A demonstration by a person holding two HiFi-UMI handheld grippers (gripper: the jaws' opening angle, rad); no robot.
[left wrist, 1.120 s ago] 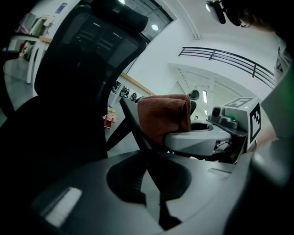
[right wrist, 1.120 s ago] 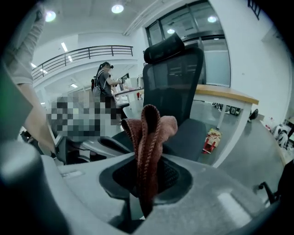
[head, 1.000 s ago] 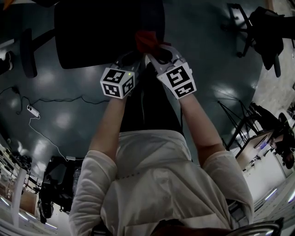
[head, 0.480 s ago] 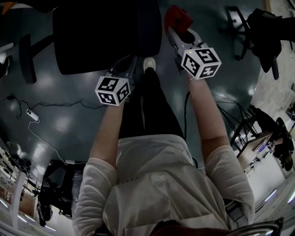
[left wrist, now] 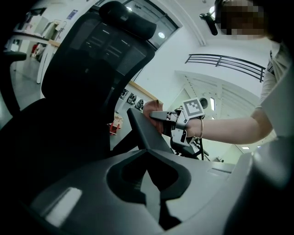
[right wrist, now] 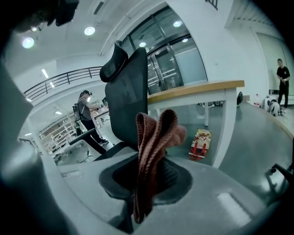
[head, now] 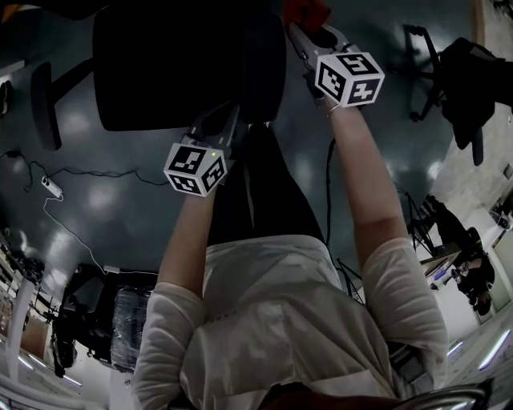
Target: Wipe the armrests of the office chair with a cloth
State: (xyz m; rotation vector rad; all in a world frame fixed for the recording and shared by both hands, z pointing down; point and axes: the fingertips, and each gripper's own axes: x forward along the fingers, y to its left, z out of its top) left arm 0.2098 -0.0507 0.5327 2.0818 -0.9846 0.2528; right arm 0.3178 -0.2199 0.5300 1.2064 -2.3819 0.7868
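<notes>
The black office chair (head: 176,64) fills the top of the head view, its right armrest (head: 264,68) beside the seat and its left armrest (head: 46,104) far left. My right gripper (head: 303,28) is shut on a red-brown knitted cloth (head: 309,10) just right of the right armrest's far end. In the right gripper view the cloth (right wrist: 156,137) stands folded between the jaws, in front of the chair's backrest (right wrist: 126,98). My left gripper (head: 228,116) sits at the near end of that armrest (left wrist: 142,133), jaws shut and empty. The left gripper view shows the cloth (left wrist: 151,110) against the armrest.
A wooden-topped desk (right wrist: 197,94) stands behind the chair, with a red package (right wrist: 200,142) on the floor under it. A cable and power strip (head: 48,184) lie on the floor at left. Other chairs (head: 457,72) stand at right. One person (right wrist: 87,114) stands at left, another (right wrist: 281,75) far right.
My right gripper has carried the cloth away from the left gripper, up and to the right, to the far end of the right armrest. The left gripper has barely moved.
</notes>
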